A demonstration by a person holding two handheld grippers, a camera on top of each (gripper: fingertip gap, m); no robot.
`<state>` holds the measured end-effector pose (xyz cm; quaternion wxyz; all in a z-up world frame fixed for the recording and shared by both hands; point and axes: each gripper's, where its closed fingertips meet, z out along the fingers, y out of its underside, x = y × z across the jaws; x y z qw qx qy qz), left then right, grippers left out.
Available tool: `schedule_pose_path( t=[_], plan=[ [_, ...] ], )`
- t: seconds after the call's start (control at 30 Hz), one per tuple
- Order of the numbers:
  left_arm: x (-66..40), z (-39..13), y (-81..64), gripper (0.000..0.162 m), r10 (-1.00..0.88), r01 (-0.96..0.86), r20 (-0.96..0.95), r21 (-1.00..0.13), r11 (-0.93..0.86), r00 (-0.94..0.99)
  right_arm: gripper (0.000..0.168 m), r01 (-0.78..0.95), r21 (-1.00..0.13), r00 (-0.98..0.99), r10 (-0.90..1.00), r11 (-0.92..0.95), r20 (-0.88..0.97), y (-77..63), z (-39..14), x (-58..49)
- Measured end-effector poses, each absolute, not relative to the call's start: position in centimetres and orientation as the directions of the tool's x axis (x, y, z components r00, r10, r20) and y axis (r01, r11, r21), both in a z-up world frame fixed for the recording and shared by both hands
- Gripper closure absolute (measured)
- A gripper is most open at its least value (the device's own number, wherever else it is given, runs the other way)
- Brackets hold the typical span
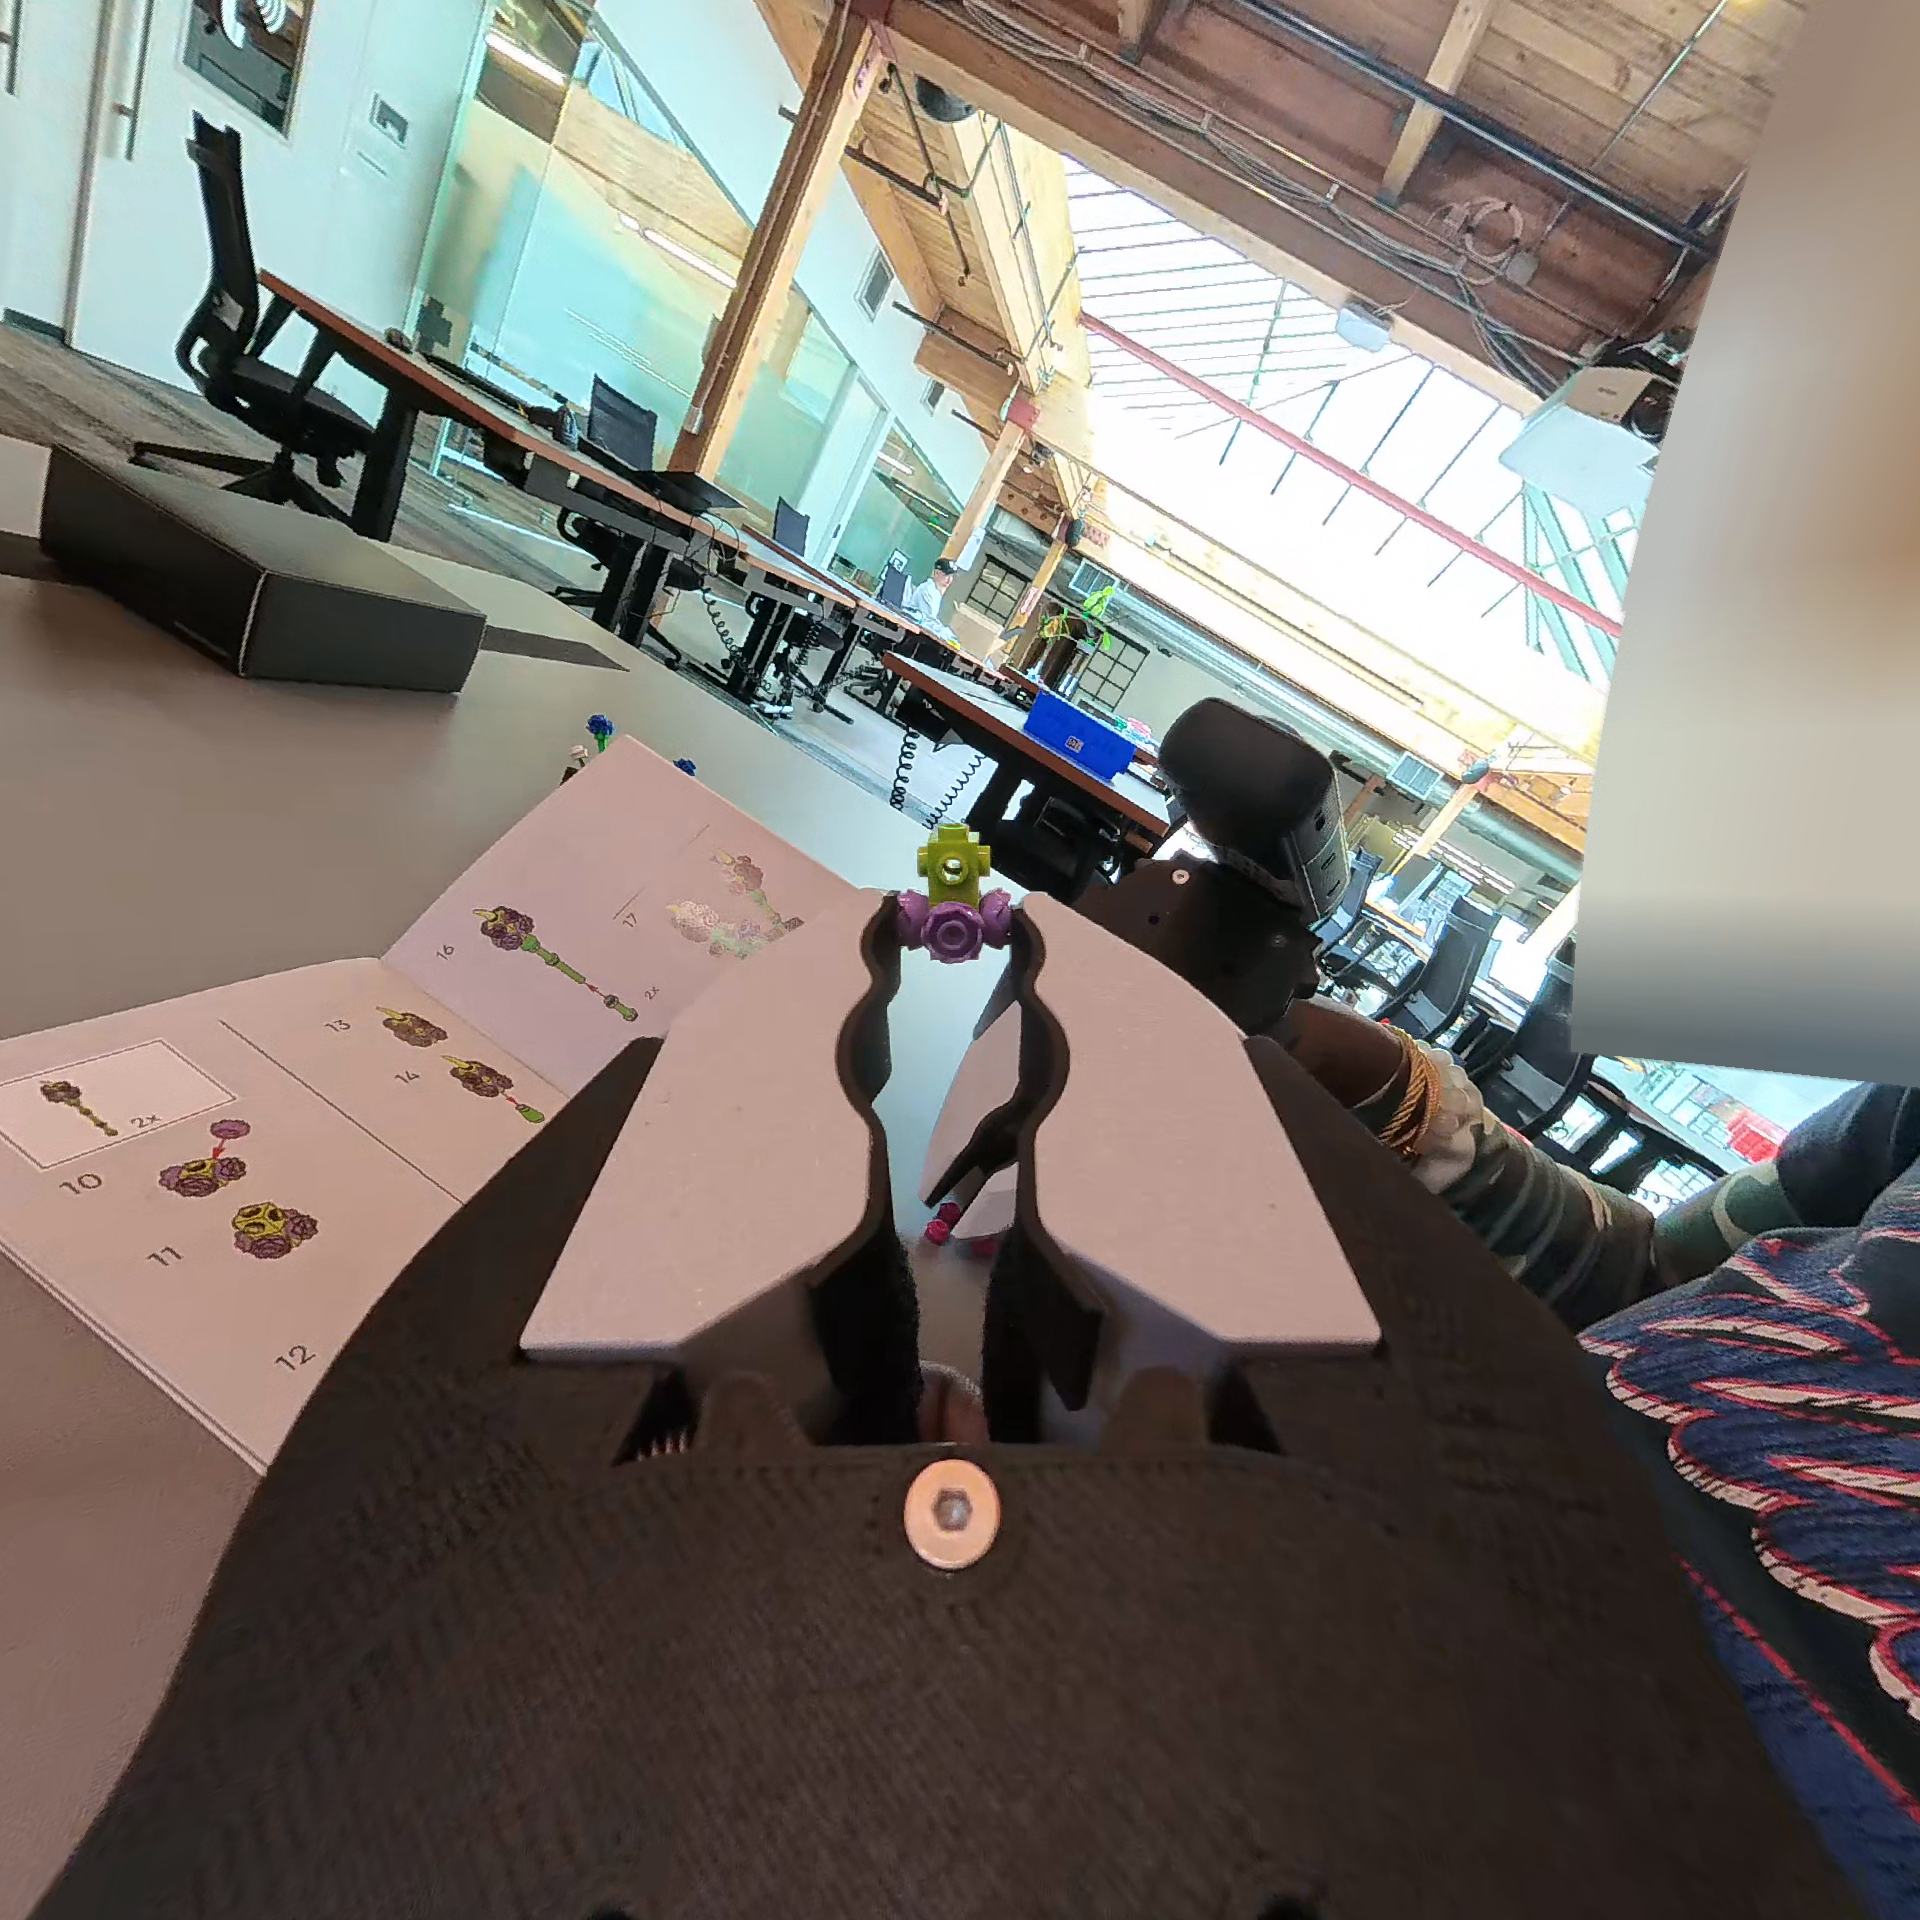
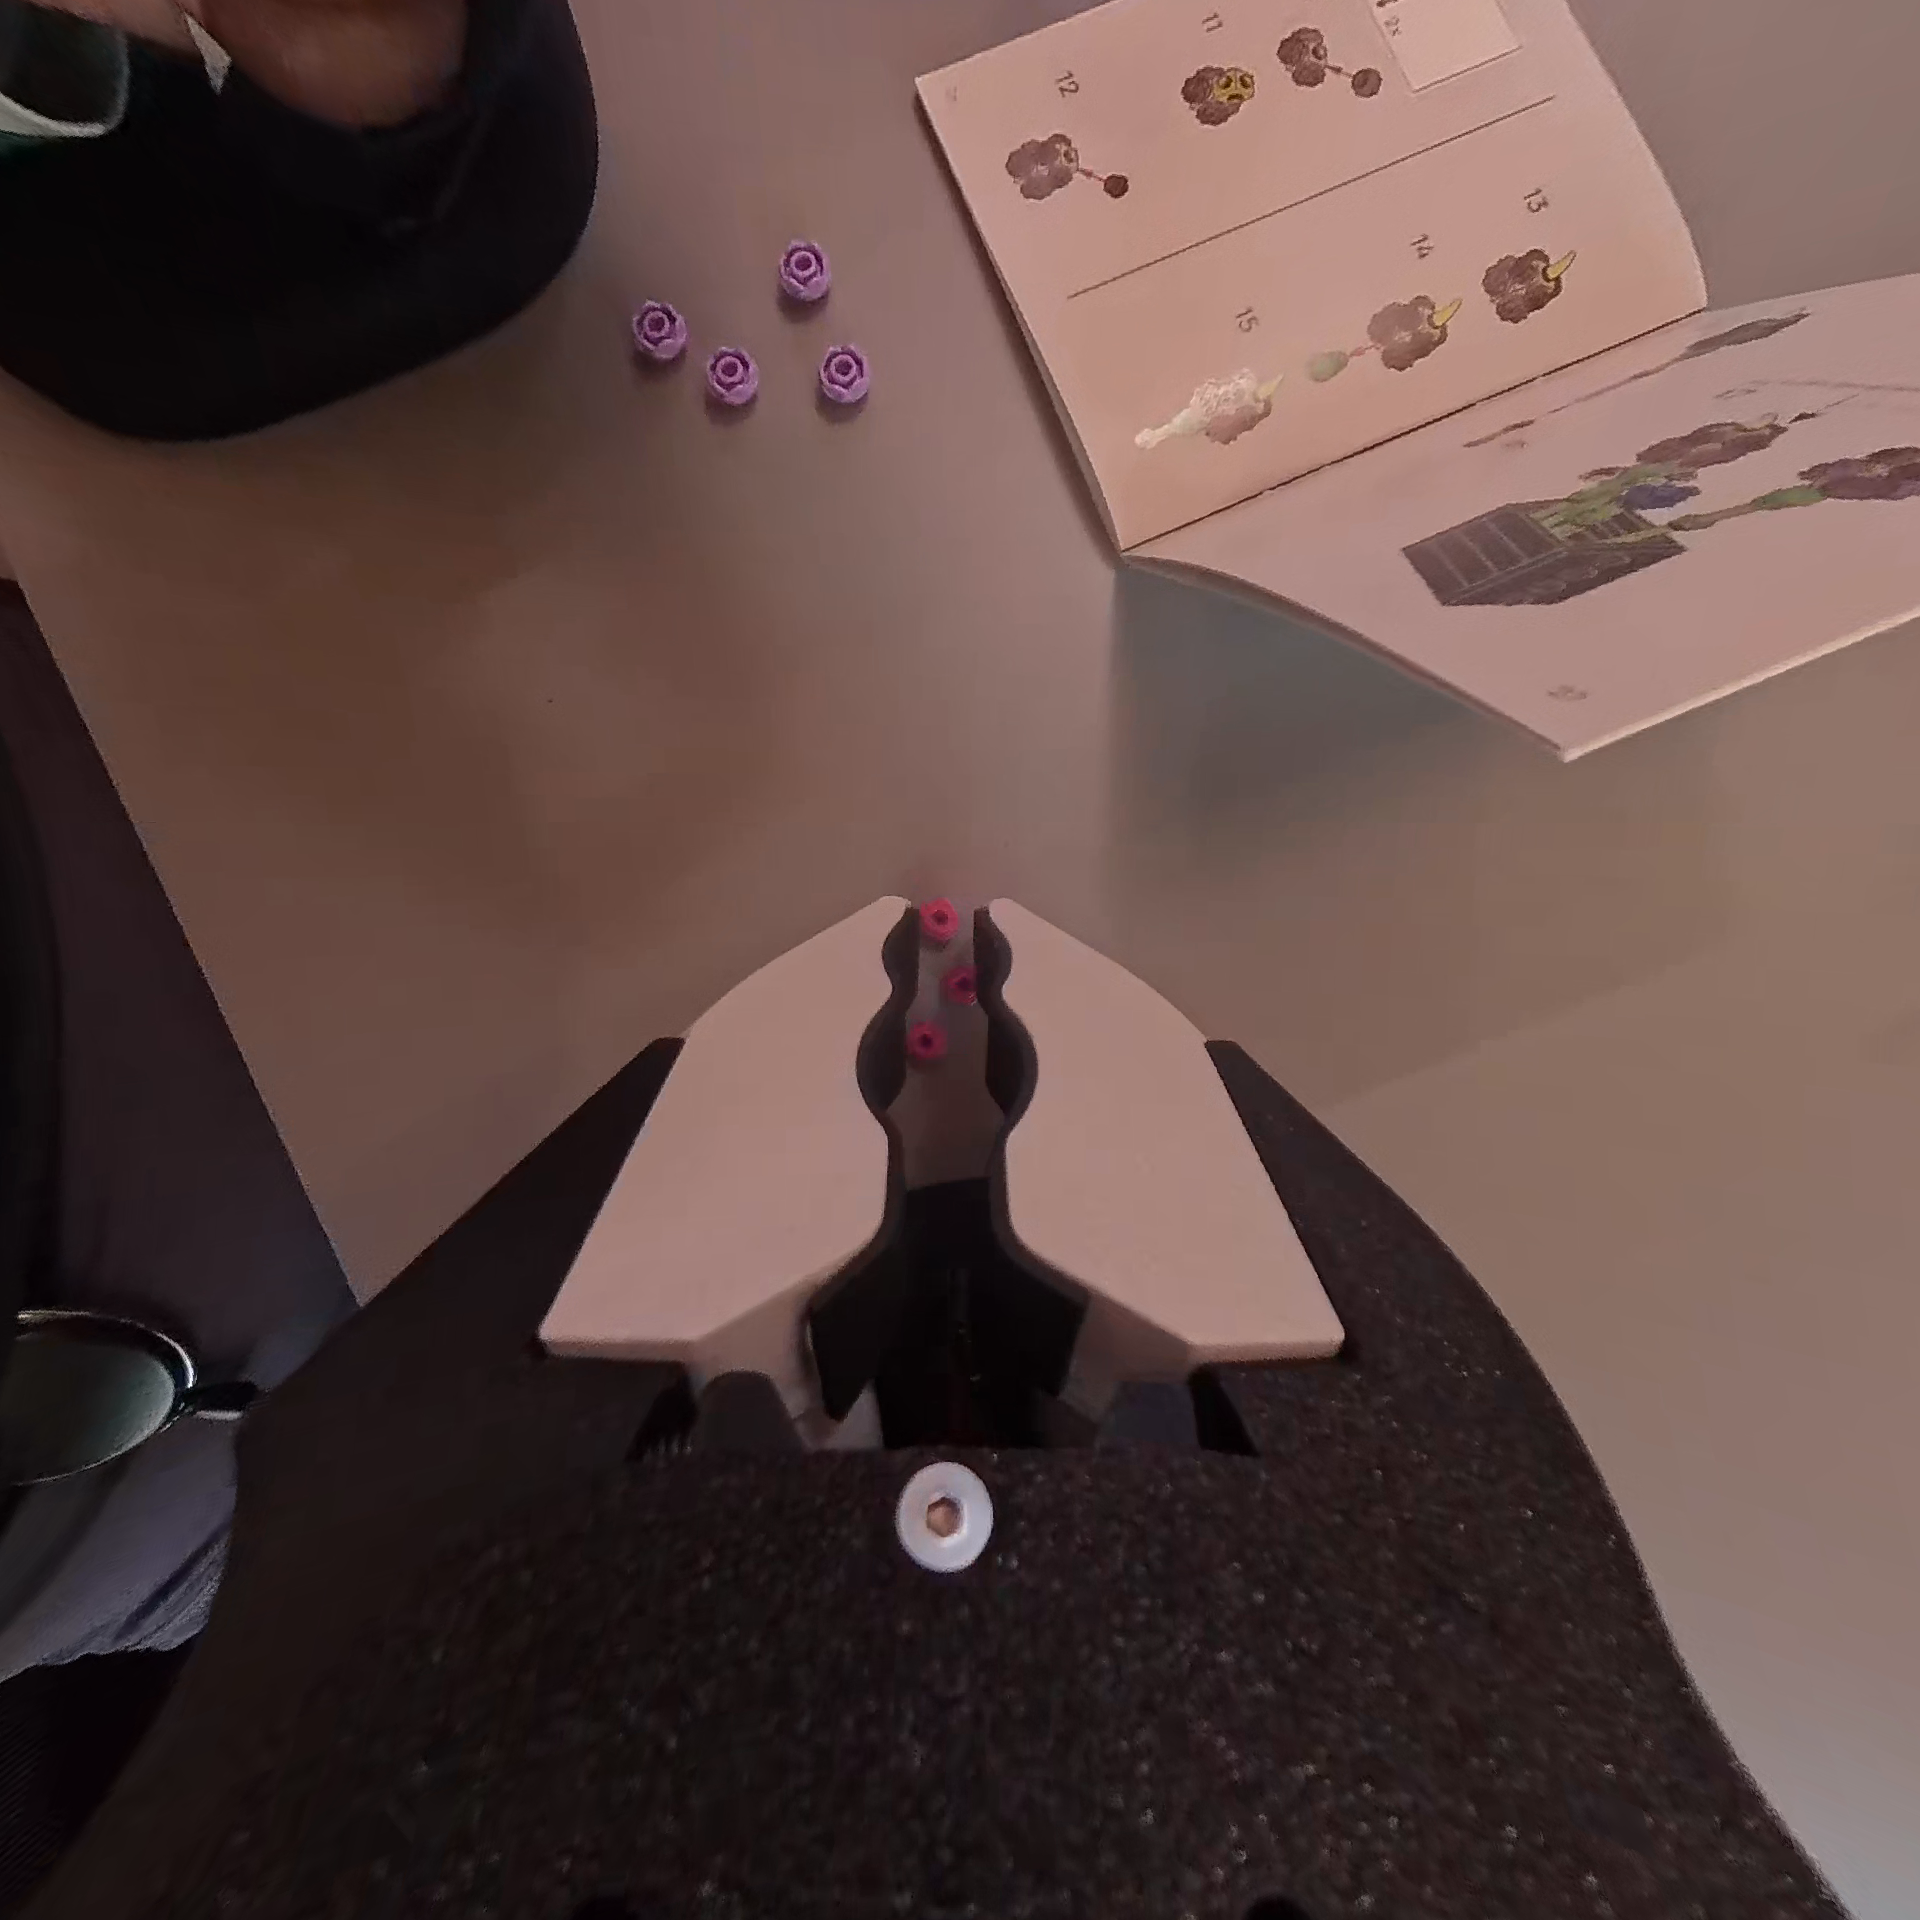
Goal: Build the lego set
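My left gripper point(image 1: 951, 920) is shut on a small flower cluster point(image 1: 948, 930), a lime green core point(image 1: 954, 864) with purple flower pieces around it, held above the table. My right gripper point(image 2: 945, 912) points down at the grey table point(image 2: 623, 727), its jaws a little apart. Three tiny magenta pieces point(image 2: 938, 921) lie on the table in the gap between its fingers, and none is gripped. The right gripper also shows in the left wrist view point(image 1: 997, 1174), with magenta pieces point(image 1: 940, 1231) at its tip. Several loose purple flower pieces point(image 2: 730, 374) lie farther away, to the left.
An open instruction booklet point(image 2: 1351, 312) lies at the right and also shows in the left wrist view point(image 1: 312, 1049). A black box point(image 1: 260, 582) sits at the far left of the table. A person's dark sleeve point(image 2: 260, 208) rests near the purple pieces. One gripper's finger ends stand about 15 cm off the other's.
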<state>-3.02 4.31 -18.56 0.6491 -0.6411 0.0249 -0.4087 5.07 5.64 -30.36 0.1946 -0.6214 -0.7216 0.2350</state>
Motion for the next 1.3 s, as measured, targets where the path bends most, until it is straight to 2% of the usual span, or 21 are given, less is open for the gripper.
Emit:
schedule_pose_path(
  t=[0.23, 0.33, 0.4, 0.5, 0.6, 0.8, 0.93, 1.07, 1.3],
  plan=[
    [-3.0, -18.7, 4.4, 0.142, -0.560, 0.503, 0.502, -0.848, -0.169, 0.659, 0.161, 0.807, -0.577, -0.165, 0.986, 0.127, -0.014, 5.5, -30.7, 5.1],
    [-2.7, -19.1, 4.5, 0.142, -0.549, 0.495, 0.520, -0.844, -0.208, 0.655, 0.161, 0.768, -0.630, -0.146, 0.989, 0.114, 0.002, 5.8, -29.7, 4.7],
    [-2.2, -19.6, 4.5, 0.142, -0.541, 0.490, 0.544, -0.833, -0.256, 0.642, 0.161, 0.667, -0.738, -0.134, 0.991, 0.102, 0.015, 5.8, -27.2, 3.8],
    [-1.4, -20.1, 4.6, 0.143, -0.532, 0.489, 0.576, -0.814, -0.312, 0.621, 0.161, 0.416, -0.907, -0.090, 0.995, 0.070, 0.035, 5.5, -21.4, 2.2],
    [-0.7, -20.4, 4.7, 0.143, -0.522, 0.466, 0.568, -0.822, -0.326, 0.637, 0.161, 0.220, -0.975, -0.056, 0.998, 0.032, 0.020, 4.4, -17.3, 1.1],
    [-0.3, -21.0, 5.3, 0.143, -0.412, 0.343, 0.412, -0.910, -0.233, 0.813, 0.161, 0.190, -0.980, 0.134, 0.987, 0.057, 0.084, 3.9, -17.8, -0.8],
    [-0.6, -20.4, 5.2, 0.142, -0.310, 0.248, 0.268, -0.963, -0.103, 0.912, 0.161, 0.053, -0.993, 0.203, 0.975, -0.108, -0.095, 4.0, -17.5, -0.9],
    [-0.9, -19.8, 5.0, 0.142, -0.244, 0.191, 0.191, -0.981, -0.023, 0.951, 0.161, -0.030, -0.973, 0.178, 0.956, -0.231, -0.232, 3.8, -17.2, -0.8],
    [-1.0, -19.1, 5.1, 0.142, -0.205, 0.086, 0.081, -0.996, 0.015, 0.975, 0.161, -0.071, -0.941, 0.139, 0.931, -0.331, -0.338, 3.7, -17.4, -0.9]
  ],
)
